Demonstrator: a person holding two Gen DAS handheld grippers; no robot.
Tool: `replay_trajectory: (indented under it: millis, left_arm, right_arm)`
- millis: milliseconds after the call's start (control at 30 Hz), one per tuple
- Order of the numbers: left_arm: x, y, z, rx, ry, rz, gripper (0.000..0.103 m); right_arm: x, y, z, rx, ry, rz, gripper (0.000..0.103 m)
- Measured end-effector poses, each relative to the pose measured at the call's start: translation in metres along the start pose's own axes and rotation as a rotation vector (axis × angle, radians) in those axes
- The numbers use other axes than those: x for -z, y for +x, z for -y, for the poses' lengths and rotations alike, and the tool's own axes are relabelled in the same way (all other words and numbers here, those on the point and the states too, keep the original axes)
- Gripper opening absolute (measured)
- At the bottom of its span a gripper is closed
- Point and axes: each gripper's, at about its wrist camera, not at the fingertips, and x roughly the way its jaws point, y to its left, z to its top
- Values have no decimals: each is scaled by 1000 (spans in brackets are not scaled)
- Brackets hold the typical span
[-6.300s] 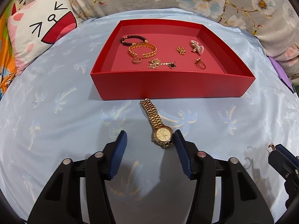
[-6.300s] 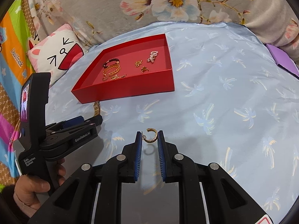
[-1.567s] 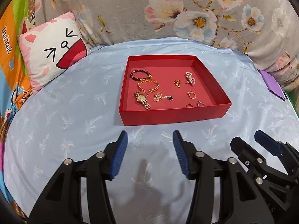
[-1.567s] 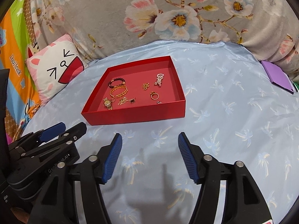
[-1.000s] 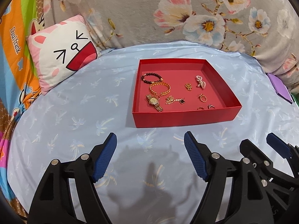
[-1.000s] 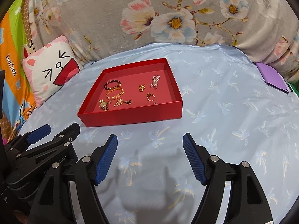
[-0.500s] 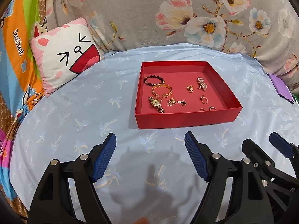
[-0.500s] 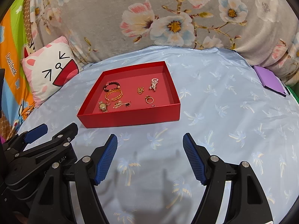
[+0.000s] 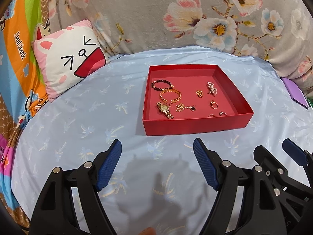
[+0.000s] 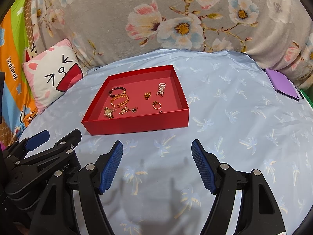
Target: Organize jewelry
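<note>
red tray (image 9: 195,126): jewelry inside; left gripper (image 9: 157,163), right gripper (image 10: 157,161): jaws apart, empty

Bedsheet (image 9: 82,117): pale blue, palm-tree print; spread flat over the whole working surface; faint shadows near the lower edge
Cushion (image 9: 68,62): white and pink, cartoon face with a red open mouth; propped at the sheet's far left corner; leans against the backdrop
Floral blanket (image 10: 176,23): grey, large pink and white blossoms; bunched along the far edge
Striped cloth (image 9: 17,58): orange, green, blue; printed lettering; left margin
Purple item (image 10: 283,85): flat; far right, on the sheet's edge
</note>
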Motion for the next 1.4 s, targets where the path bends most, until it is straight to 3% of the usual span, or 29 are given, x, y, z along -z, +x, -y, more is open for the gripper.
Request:
replay_trajectory:
  millis: [1400]
  left_arm:
    - [-2, -2, 0, 3, 33, 18, 73]
  right_arm:
    - [-1, -1, -4, 10, -7, 5, 71]
